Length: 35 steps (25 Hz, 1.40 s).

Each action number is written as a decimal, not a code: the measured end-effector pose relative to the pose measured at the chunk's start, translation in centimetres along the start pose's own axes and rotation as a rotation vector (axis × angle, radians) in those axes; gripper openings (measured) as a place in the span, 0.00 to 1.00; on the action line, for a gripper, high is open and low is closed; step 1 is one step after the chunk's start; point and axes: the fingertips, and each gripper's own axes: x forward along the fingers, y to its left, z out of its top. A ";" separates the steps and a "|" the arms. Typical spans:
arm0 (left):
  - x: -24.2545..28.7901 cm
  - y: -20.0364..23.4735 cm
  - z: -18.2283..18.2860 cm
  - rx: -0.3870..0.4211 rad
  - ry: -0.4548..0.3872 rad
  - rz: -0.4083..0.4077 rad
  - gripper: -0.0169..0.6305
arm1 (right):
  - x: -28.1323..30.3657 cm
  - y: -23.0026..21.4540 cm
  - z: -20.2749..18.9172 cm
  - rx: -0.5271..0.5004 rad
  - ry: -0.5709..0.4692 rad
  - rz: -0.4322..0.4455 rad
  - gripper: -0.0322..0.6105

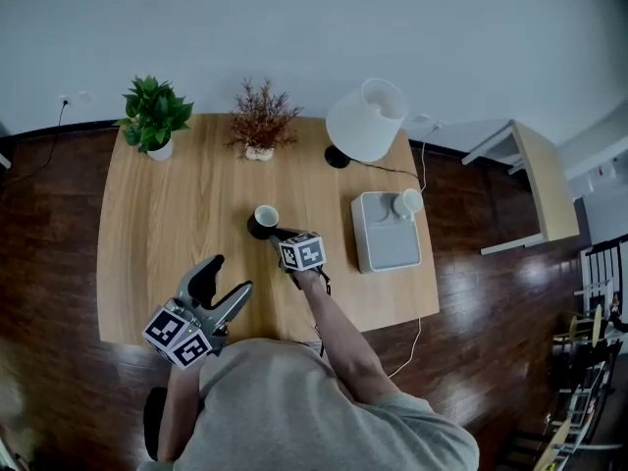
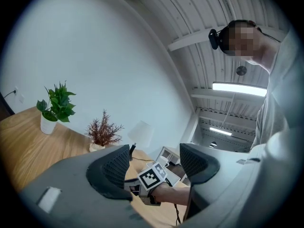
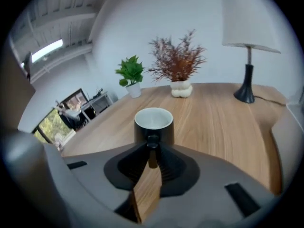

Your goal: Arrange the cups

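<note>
A black cup with a white inside (image 1: 263, 219) stands upright near the middle of the wooden table (image 1: 167, 214). My right gripper (image 1: 276, 234) reaches it from the near side. In the right gripper view the cup (image 3: 153, 124) sits just beyond my right gripper (image 3: 152, 145), whose jaws are shut on its small handle. A white cup (image 1: 407, 202) rests on the far right corner of a grey box (image 1: 383, 238). My left gripper (image 1: 231, 275) hovers over the table's front edge. In its own view the left gripper (image 2: 156, 152) is open and holds nothing.
Along the table's far edge stand a green potted plant (image 1: 154, 116), a dry red plant (image 1: 261, 121) and a white lamp (image 1: 365, 121) with a cable trailing right. A small wooden side table (image 1: 535, 180) stands on the dark floor to the right.
</note>
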 end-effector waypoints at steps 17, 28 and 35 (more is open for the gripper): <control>2.6 -1.6 -1.8 -0.008 0.057 -0.062 0.52 | -23.2 -27.2 -1.1 0.150 -0.210 -0.543 0.18; 2.7 -2.1 -2.1 0.002 0.066 -0.058 0.52 | -21.8 -29.0 -2.7 0.097 -0.144 -0.572 0.18; 3.0 -2.4 -2.4 0.001 0.073 -0.070 0.52 | -22.8 -28.4 -3.5 0.124 -0.134 -0.625 0.21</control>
